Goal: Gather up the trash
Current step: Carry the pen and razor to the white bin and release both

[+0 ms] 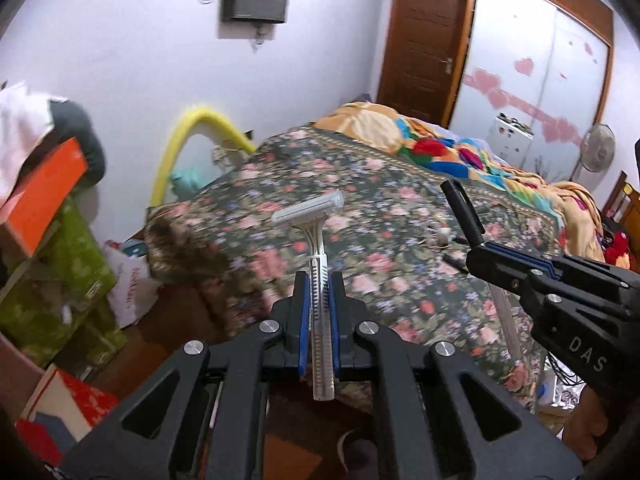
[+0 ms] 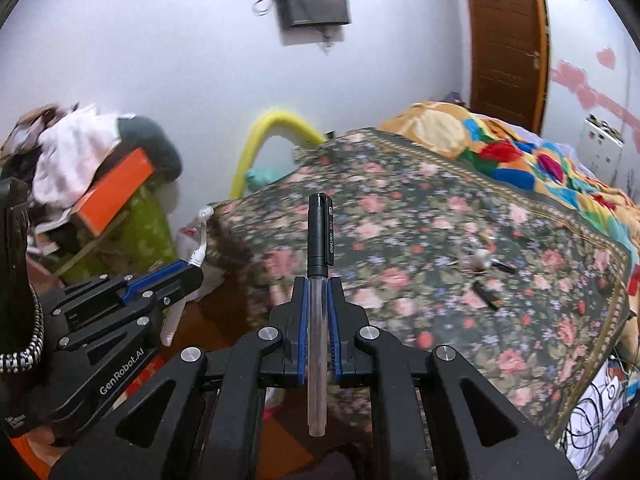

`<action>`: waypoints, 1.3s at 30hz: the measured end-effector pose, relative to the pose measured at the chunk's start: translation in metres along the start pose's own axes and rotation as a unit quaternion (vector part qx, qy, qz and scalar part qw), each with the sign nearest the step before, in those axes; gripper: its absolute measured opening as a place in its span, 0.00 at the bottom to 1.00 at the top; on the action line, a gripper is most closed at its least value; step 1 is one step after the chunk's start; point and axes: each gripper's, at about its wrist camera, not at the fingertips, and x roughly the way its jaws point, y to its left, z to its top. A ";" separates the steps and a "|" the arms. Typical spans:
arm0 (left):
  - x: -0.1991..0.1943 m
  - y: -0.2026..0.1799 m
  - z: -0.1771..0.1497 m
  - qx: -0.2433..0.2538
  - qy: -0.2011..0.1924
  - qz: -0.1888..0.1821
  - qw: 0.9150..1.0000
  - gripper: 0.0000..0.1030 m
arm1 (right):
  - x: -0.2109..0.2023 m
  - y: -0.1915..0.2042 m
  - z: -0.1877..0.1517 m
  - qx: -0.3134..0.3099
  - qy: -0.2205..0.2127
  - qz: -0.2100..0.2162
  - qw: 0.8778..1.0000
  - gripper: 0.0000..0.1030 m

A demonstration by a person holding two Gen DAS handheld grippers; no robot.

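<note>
Left tool point(image 1: 319, 280) clamped on a white disposable razor point(image 1: 316, 272), gripped mid-handle, head pointing up and forward, handle end sticking back past the fingers. Right tool point(image 2: 318, 284) clamped on a pen point(image 2: 319, 280), clear barrel between the pads, black cap out front. Both held in the air off the near corner of the bed point(image 1: 384, 216) with floral cover. Small bits lie on the cover: a whitish scrap point(image 2: 480, 259) and a dark stick-like piece point(image 2: 486, 295), too blurred to identify.
</note>
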 end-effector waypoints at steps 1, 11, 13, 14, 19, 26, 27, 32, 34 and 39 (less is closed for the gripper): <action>-0.005 0.009 -0.004 -0.004 0.000 0.005 1.000 0.07 | 0.002 0.009 -0.001 -0.005 0.002 0.004 1.000 0.08; -0.022 0.097 -0.047 -0.039 0.029 0.051 0.997 0.07 | 0.044 0.089 -0.017 -0.051 0.038 0.050 0.997 0.08; -0.019 0.112 -0.056 -0.048 0.037 0.056 0.997 0.07 | 0.053 0.103 -0.022 -0.057 0.050 0.059 0.995 0.08; -0.017 0.121 -0.061 -0.055 0.043 0.056 0.996 0.07 | 0.060 0.111 -0.024 -0.062 0.058 0.062 0.994 0.08; 0.002 0.158 -0.086 -0.085 0.070 0.059 0.992 0.07 | 0.094 0.145 -0.040 -0.092 0.096 0.071 0.989 0.08; 0.040 0.197 -0.119 -0.115 0.119 0.064 0.984 0.07 | 0.151 0.172 -0.055 -0.102 0.163 0.088 0.977 0.08; 0.043 0.200 -0.122 -0.117 0.123 0.064 0.983 0.07 | 0.162 0.175 -0.056 -0.105 0.176 0.091 0.975 0.08; 0.063 0.214 -0.132 -0.137 0.140 0.062 0.979 0.07 | 0.193 0.185 -0.058 -0.105 0.213 0.105 0.966 0.13; 0.068 0.216 -0.134 -0.141 0.143 0.060 0.978 0.07 | 0.201 0.185 -0.058 -0.098 0.229 0.113 0.962 0.24; 0.081 0.214 -0.132 -0.140 0.150 0.054 0.977 0.07 | 0.200 0.178 -0.056 -0.100 0.213 0.088 0.968 0.38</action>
